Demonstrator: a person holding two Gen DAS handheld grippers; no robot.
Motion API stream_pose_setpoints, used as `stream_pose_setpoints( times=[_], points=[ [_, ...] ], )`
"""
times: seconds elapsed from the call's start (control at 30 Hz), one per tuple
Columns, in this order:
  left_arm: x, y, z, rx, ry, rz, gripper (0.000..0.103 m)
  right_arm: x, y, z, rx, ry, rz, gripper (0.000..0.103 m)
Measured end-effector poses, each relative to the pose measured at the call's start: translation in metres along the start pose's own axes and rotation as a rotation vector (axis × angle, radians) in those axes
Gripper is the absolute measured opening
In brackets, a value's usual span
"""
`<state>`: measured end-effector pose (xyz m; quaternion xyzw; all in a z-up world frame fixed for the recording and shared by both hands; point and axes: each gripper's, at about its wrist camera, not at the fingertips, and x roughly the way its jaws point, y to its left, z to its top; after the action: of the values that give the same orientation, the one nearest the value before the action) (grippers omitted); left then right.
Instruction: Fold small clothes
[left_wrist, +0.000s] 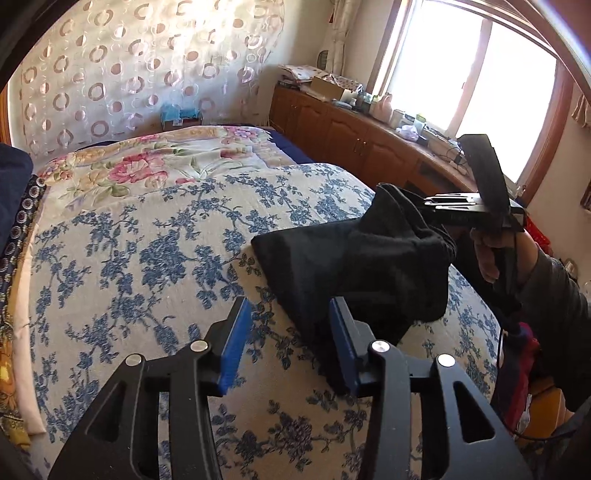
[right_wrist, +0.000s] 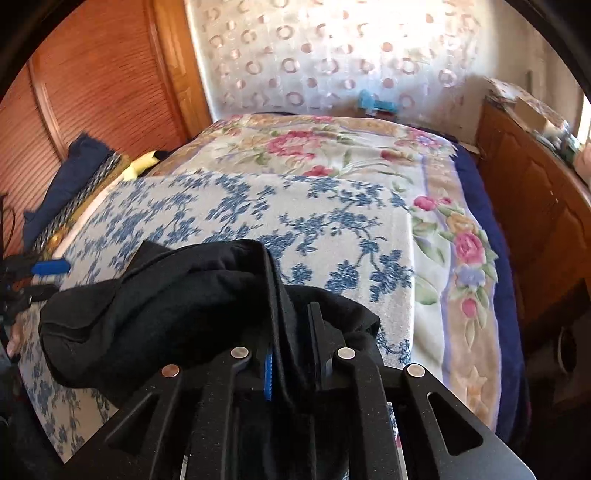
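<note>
A small black garment lies partly on the blue-flowered bedspread. My right gripper is shut on one end of the black garment and lifts that end off the bed; it also shows in the left wrist view, at the garment's far right end. My left gripper is open, its blue pads either side of the garment's near edge, low over the bedspread. The left gripper shows at the left edge of the right wrist view.
A pink-flowered blanket covers the far part of the bed. A wooden cabinet with clutter stands along the right under a bright window. Dark blue cloth lies at the bed's left edge by a wooden door.
</note>
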<state>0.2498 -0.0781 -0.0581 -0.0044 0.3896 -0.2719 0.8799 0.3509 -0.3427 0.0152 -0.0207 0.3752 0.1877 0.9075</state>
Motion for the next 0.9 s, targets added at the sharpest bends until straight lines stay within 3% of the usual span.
stream_pose_setpoints(
  times=[0.4,0.6,0.73,0.9],
  points=[
    [0.004,-0.009,-0.018,0.035,0.069,-0.004,0.047,0.004,0.002,-0.006,0.015,-0.02,-0.015,0.013],
    [0.006,-0.022,-0.025,0.063,0.096,-0.037,0.055,0.006,-0.003,-0.007,0.011,-0.024,-0.003,0.013],
    [0.024,-0.025,-0.016,0.08,0.114,-0.013,0.055,0.005,-0.004,-0.007,0.012,-0.029,0.003,0.013],
    [0.044,-0.016,0.017,0.043,0.075,-0.022,0.055,0.002,-0.007,-0.009,0.029,-0.032,0.008,0.013]
  ],
)
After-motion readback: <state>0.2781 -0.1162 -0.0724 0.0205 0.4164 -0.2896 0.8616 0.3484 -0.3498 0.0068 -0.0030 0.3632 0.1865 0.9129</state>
